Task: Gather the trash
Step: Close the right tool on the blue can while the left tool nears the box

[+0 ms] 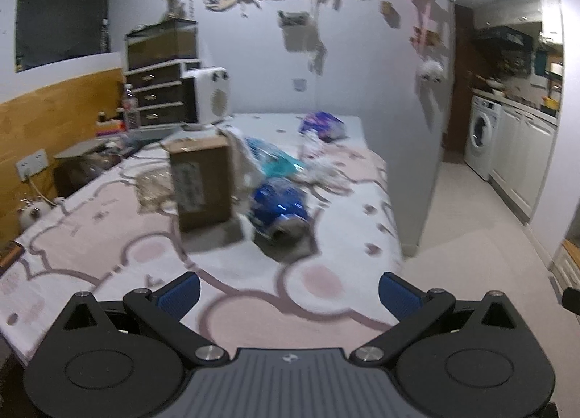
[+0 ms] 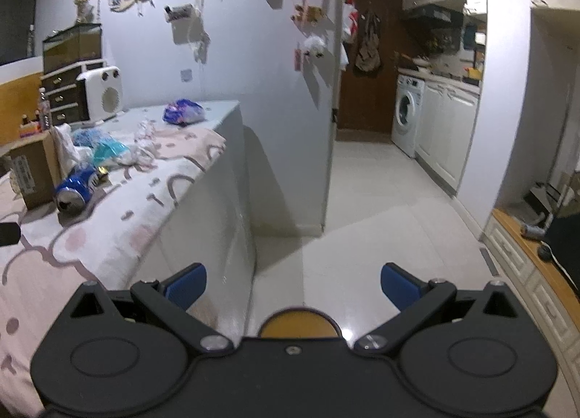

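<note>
Both claws, left point(image 1: 289, 294) and right point(image 2: 293, 287), gaped empty; a cardboard box point(image 1: 201, 182) stood just beside the blue can point(image 1: 281, 213), crumpled wrappers point(image 1: 275, 161) behind it.

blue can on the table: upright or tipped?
Tipped. The blue can lies on its side on the patterned cloth, its round end facing the camera, beside the upright cardboard box.

A table point(image 1: 119, 237) under a pink-and-white patterned cloth point(image 1: 253, 295); on it an upright cardboard box point(image 1: 201, 182), just beside it a blue can point(image 1: 281, 211) on its side; behind these a teal wrapper point(image 1: 277, 161), crumpled white tissue point(image 1: 326, 171), farther back a purple packet point(image 1: 322, 124); at the far left a white heater point(image 1: 210, 95) and small drawers point(image 1: 156, 95).
</note>
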A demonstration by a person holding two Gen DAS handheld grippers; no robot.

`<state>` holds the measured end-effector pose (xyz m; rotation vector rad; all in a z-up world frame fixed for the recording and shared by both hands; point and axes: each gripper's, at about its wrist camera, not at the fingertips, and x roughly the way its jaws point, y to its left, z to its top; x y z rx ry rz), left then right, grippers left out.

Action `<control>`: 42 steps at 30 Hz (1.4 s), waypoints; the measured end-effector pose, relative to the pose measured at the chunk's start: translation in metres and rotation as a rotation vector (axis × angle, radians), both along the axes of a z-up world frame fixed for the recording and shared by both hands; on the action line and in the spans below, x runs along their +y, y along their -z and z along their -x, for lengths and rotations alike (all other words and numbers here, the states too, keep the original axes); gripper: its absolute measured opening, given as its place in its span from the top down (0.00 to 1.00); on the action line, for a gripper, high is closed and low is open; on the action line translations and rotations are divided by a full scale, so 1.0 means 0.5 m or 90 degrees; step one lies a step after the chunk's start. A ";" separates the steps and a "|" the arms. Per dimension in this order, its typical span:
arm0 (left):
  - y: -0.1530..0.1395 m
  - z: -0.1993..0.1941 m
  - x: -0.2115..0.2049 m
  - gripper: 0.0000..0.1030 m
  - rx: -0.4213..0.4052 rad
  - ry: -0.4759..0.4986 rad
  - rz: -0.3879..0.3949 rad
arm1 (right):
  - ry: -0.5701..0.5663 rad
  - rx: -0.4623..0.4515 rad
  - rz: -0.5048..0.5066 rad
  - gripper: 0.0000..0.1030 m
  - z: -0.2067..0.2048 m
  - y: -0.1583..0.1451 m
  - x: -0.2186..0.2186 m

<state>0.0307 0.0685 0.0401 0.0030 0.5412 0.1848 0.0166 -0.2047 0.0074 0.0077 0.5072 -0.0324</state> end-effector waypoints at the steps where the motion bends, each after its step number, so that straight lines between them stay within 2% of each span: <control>1: -0.005 -0.005 0.011 0.00 -0.005 -0.008 -0.005 | -0.006 -0.007 0.002 0.00 -0.006 -0.004 0.007; 10: -0.043 -0.059 0.101 0.00 -0.031 -0.069 -0.027 | -0.092 -0.077 0.001 0.00 -0.075 -0.045 0.104; 19: -0.045 -0.162 0.165 0.00 -0.020 -0.090 -0.049 | -0.146 -0.095 -0.033 0.00 -0.152 -0.053 0.197; 25: -0.024 -0.261 0.208 0.00 -0.002 -0.108 -0.046 | -0.164 -0.085 -0.043 0.00 -0.196 -0.042 0.241; 29: -0.031 -0.316 0.228 0.00 -0.005 -0.115 -0.041 | -0.174 -0.080 -0.042 0.00 -0.217 -0.029 0.261; 36: -0.038 -0.399 0.246 0.00 0.014 -0.142 -0.028 | -0.223 -0.055 -0.092 0.00 -0.271 -0.003 0.290; 42: -0.019 -0.447 0.264 0.00 0.046 -0.165 -0.028 | -0.266 -0.033 -0.150 0.00 -0.324 0.015 0.322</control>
